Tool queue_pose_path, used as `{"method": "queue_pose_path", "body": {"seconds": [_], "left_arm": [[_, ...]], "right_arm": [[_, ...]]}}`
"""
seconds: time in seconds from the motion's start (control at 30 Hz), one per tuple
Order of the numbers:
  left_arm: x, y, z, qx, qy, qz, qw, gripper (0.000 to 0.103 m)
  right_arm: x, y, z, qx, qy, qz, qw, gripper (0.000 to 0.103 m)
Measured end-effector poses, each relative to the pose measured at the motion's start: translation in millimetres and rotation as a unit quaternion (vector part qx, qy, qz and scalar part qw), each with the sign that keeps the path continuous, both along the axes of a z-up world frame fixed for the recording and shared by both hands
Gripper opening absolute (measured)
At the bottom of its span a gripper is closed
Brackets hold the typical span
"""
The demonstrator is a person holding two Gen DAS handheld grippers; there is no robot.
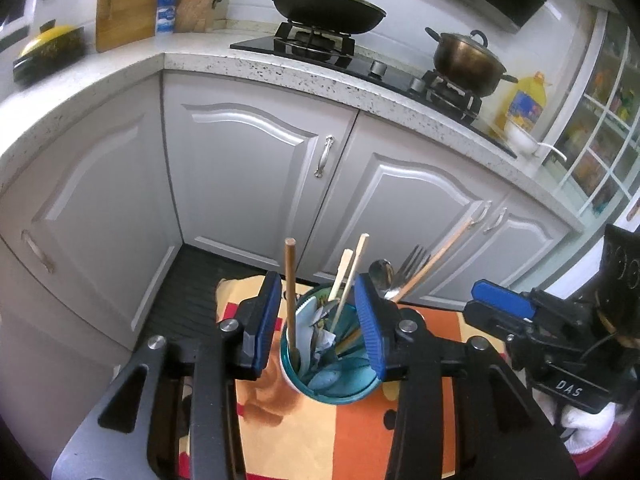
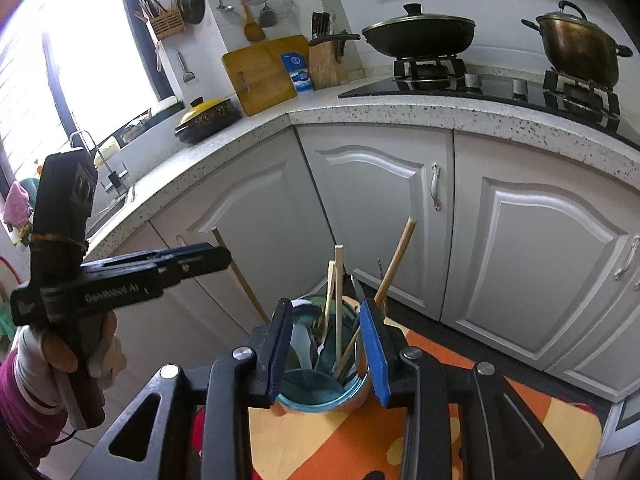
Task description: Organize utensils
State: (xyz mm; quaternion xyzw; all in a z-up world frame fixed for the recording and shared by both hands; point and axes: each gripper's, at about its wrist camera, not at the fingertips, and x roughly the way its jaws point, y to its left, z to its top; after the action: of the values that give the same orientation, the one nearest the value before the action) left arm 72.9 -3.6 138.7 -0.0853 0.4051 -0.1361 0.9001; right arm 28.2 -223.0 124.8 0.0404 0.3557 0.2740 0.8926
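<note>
A teal utensil cup (image 1: 340, 390) stands on an orange patterned cloth (image 1: 328, 440). It holds wooden chopsticks (image 1: 350, 276), a brown stick (image 1: 291, 292), a spoon (image 1: 382, 274), a fork (image 1: 412, 264) and pale spoons. My left gripper (image 1: 318, 320) is open, its blue pads on either side of the cup's top, holding nothing. In the right wrist view the same cup (image 2: 320, 394) sits between the open blue pads of my right gripper (image 2: 330, 350), which is empty. The right gripper also shows at the right of the left wrist view (image 1: 504, 300).
Grey cabinet doors (image 1: 248, 176) stand behind under a speckled counter (image 1: 280, 68). On it are a hob with a lidded wok (image 1: 326, 6) and a pot (image 1: 466, 62), a cutting board (image 1: 136, 4), a knife block (image 1: 198, 6) and an oil bottle (image 1: 526, 102).
</note>
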Motion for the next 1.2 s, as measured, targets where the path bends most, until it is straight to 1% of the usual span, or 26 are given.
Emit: {"method": "queue_pose_path", "body": {"seconds": [0.17, 0.27, 0.4, 0.47, 0.6, 0.77, 0.9, 1.2], "left_arm": [[-14.7, -5.5, -1.0, 0.016, -0.006, 0.012, 0.9998, 0.039], [-24.6, -7.2, -5.5, 0.026, -0.008, 0.025, 0.9993, 0.039], [-39.8, -12.2, -11.1, 0.046, -0.018, 0.036, 0.9981, 0.039], [-47.6, -14.7, -13.4, 0.053, -0.022, 0.04, 0.9976, 0.039], [-61.1, -21.0, -18.1, 0.062, -0.028, 0.05, 0.9964, 0.039], [-74.5, -30.7, -23.1, 0.065, -0.026, 0.045, 0.9965, 0.039], [-82.8, -36.0, -21.4, 0.073, -0.032, 0.045, 0.9958, 0.039], [-95.2, -39.9, -15.6, 0.078, -0.042, 0.057, 0.9944, 0.039]], "right_arm": [[-6.7, 4.5, -10.0, -0.004, 0.011, -0.007, 1.0, 0.035], [-12.2, 8.5, -16.0, -0.011, 0.017, -0.02, 1.0, 0.038], [-21.1, 6.6, -19.0, -0.001, 0.015, -0.037, 0.999, 0.038], [-27.2, 6.3, -19.4, -0.012, 0.009, -0.054, 0.998, 0.039], [-40.7, 8.5, -18.8, -0.025, -0.001, -0.063, 0.998, 0.04], [-55.4, 12.3, -15.1, -0.048, -0.017, -0.071, 0.996, 0.04], [-63.0, 8.6, -13.4, -0.045, -0.02, -0.078, 0.996, 0.04], [-74.8, 2.3, -8.9, -0.049, -0.025, -0.095, 0.994, 0.041]]}}
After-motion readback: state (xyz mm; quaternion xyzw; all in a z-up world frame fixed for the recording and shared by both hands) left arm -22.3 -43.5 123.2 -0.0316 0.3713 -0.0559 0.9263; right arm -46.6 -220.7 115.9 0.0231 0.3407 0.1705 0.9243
